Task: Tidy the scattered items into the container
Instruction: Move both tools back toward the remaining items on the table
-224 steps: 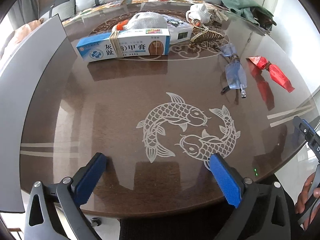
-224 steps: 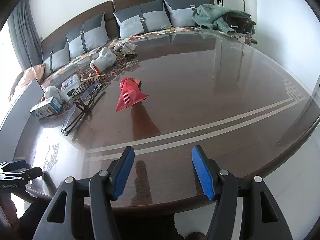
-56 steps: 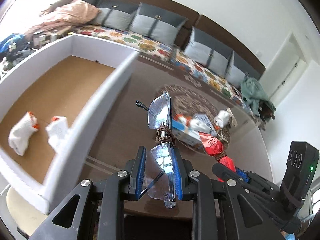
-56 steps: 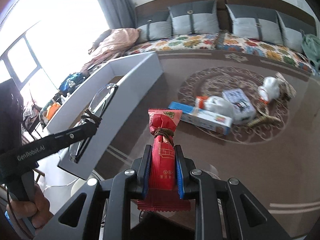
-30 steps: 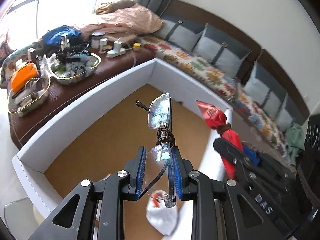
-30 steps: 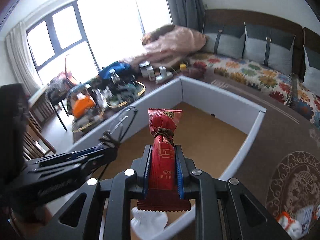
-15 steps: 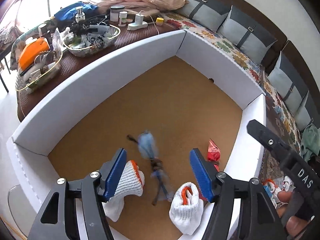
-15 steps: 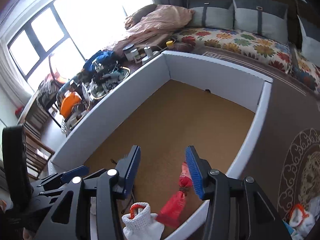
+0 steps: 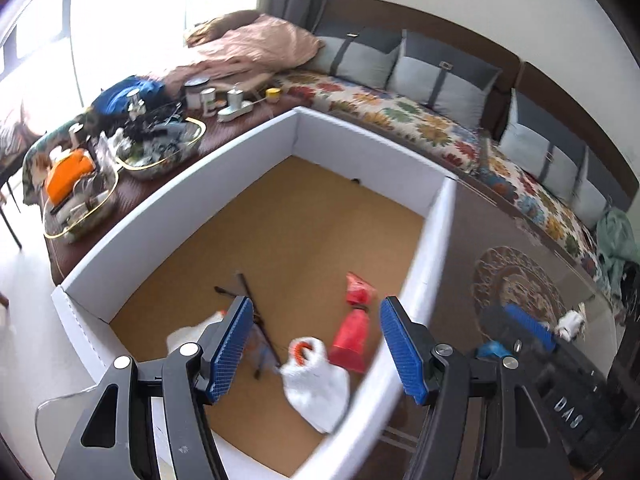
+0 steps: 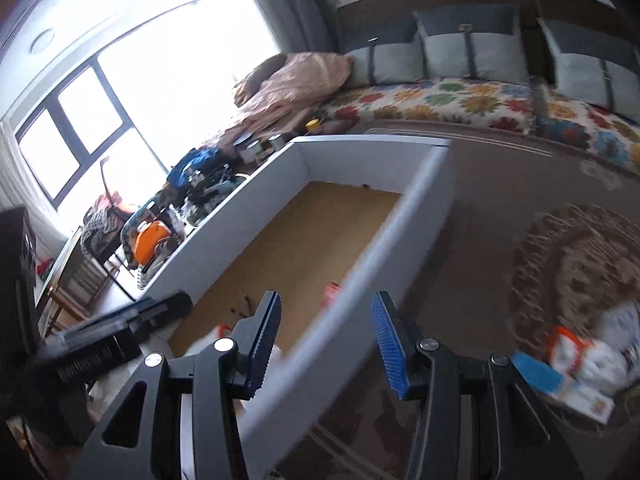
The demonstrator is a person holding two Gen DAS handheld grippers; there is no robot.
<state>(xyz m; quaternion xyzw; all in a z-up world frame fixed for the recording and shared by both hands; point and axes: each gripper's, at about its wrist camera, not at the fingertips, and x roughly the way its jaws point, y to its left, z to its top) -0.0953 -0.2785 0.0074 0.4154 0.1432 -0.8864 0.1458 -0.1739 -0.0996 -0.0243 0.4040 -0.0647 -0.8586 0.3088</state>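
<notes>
The white box with a brown floor holds the red packet, the glasses and two white knitted items. My left gripper hangs open over the box's near end, with nothing between its fingers. In the right wrist view my right gripper is open above the box's long wall, and the red packet peeks over that wall. On the table to the right lie a white knitted item and a blue-and-white carton. My right gripper shows at the right of the left wrist view.
A side table left of the box carries glass trays of clutter and small jars. A sofa with a floral cover and grey cushions runs behind. The brown glass table spreads right of the box.
Both grippers let go of their loads: the glasses and red packet now lie in the box. Both have since swung rightward toward the table, the right one crossing the box wall.
</notes>
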